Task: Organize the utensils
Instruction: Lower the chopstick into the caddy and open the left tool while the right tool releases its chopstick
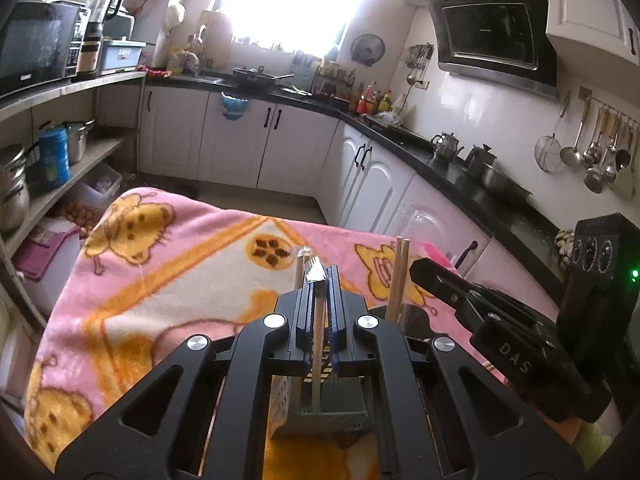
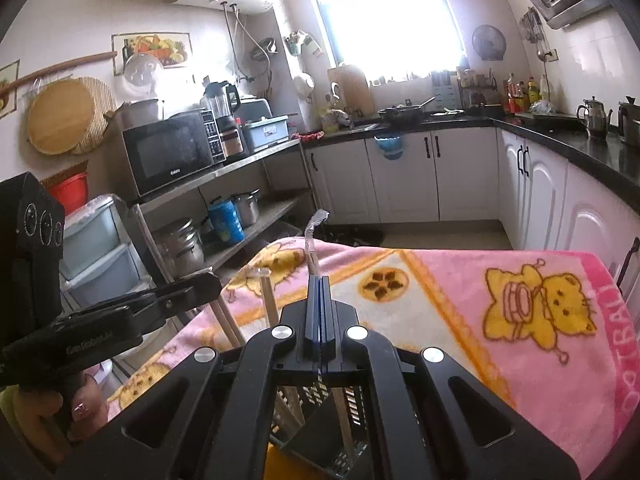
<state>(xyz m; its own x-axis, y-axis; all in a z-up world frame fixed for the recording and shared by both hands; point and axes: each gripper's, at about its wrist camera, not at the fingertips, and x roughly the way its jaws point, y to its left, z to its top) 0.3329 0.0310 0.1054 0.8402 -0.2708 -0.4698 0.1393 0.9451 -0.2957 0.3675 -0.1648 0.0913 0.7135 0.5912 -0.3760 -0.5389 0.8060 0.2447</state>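
Left gripper [image 1: 320, 280] clamped on a fork [image 1: 316, 276], right gripper [image 2: 319, 292] clamped on a clear plastic utensil [image 2: 314, 236]. Both held upright just above the slotted holder [image 1: 320, 412], probably for dropping handle-first inside.

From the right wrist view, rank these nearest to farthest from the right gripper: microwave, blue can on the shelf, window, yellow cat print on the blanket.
Measured from the right gripper:
1. Yellow cat print, on the blanket, right.
2. Blue can, lower shelf, left.
3. Microwave, top shelf, left.
4. Window, far wall, ahead.
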